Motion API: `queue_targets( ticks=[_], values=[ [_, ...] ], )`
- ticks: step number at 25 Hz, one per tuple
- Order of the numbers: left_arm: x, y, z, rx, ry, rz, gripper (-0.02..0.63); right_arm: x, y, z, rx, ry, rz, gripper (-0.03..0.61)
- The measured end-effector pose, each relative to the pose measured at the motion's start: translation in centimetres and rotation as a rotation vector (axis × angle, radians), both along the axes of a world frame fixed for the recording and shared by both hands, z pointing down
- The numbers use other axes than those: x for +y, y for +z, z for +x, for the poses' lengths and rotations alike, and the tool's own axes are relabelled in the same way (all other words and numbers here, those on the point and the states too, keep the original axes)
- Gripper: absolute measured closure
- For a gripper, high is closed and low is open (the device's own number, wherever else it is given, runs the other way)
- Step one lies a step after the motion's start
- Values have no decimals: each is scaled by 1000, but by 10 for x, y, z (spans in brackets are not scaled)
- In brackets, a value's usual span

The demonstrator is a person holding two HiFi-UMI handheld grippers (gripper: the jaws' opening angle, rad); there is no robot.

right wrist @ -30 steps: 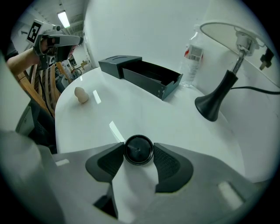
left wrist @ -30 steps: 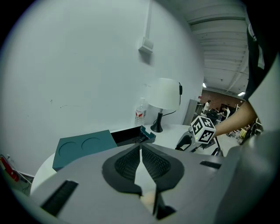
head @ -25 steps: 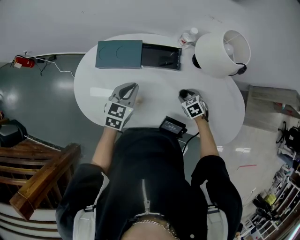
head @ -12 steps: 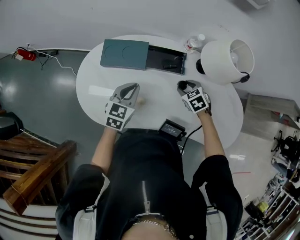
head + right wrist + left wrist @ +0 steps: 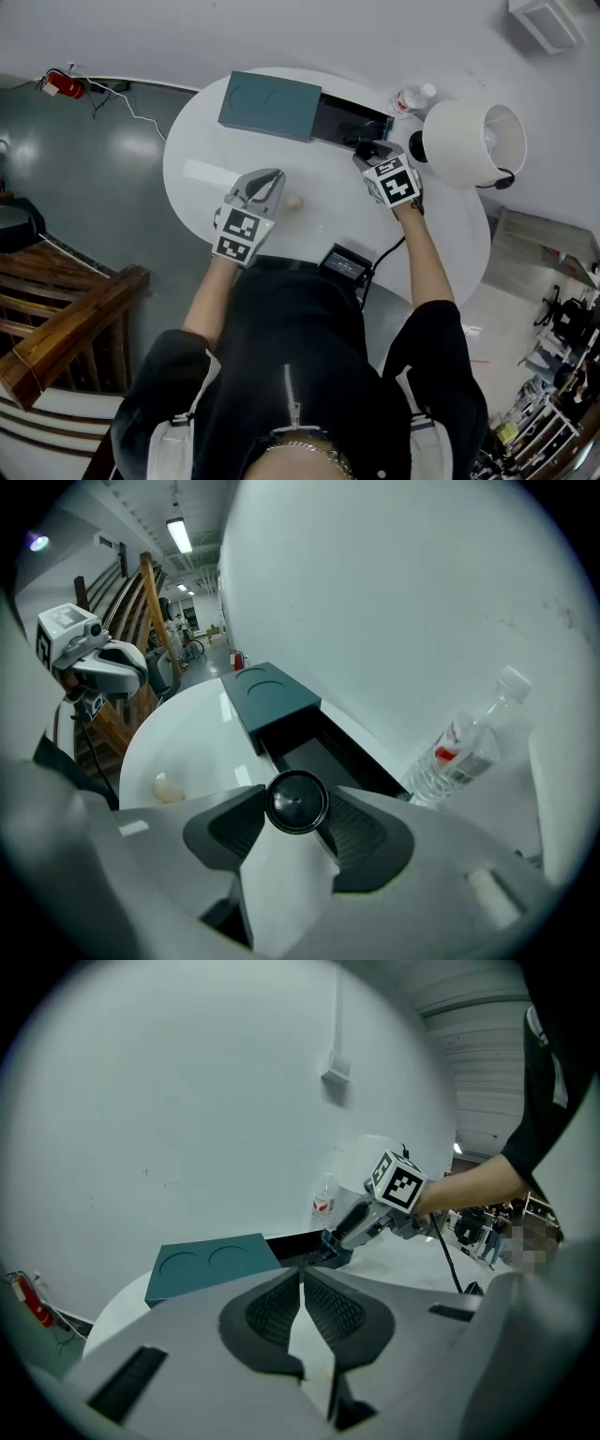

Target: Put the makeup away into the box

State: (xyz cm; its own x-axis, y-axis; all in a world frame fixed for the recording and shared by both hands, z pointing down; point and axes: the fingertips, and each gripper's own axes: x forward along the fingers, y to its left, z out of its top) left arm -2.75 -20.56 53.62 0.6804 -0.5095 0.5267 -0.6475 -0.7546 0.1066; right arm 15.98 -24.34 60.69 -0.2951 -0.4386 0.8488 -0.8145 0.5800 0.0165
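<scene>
starting on your left: your left gripper point(image 5: 266, 180) sits low over the white table point(image 5: 202, 155) with its fingers point(image 5: 272, 1312) pressed together on nothing, so that hand's free. just right of its tips there's a little cream egg-shaped sponge point(image 5: 294, 202) lying on the table by itself. it's much closer to your left hand than your right, so i'd guess that one's a left-hand job later.

the bit that matters is further right. your right gripper point(image 5: 367, 150) is pinching a round black pot point(image 5: 296, 802) between its pads, and you're looking at the pot end-on, so there's no long side to line up. it's up off the table, right at the near rim of the box, towards the right end of the open black tray point(image 5: 335, 112). in the right gripper view the tray lies straight ahead of the pot and below it. the tray's long side runs left to right along the far edge of the table, and the slid-off teal lid point(image 5: 270, 103) sits out to its left, well clear.

so to me the drop is a short push forward and then down. watch the water bottle point(image 5: 410, 98) and the white lamp point(image 5: 473, 142) just to the right of the box. i can't tell what's already lying in the tray, it's too dark.
</scene>
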Motion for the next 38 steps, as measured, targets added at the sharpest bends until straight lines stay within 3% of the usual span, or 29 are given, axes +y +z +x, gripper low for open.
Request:
queue_targets(
  ticks=[8,18,23,30,38],
  values=[
    [2,6,-13,-9,-41,-18,589,-44,9,-20,-6,-40,-2,371],
    [5,19,-35,-34,-109,-62,589,-87,47,-37,11,-74,-71,371],
    [5,25,-44,-38,-136,-81,589,-96,66,-47,46,-125,-116,371],
    [9,33,-48,-43,-146,-104,589,-100,84,-47,71,-115,-159,371],
    [11,36,-52,-44,-157,-106,589,-105,85,-48,69,-98,-145,368]
  ],
)
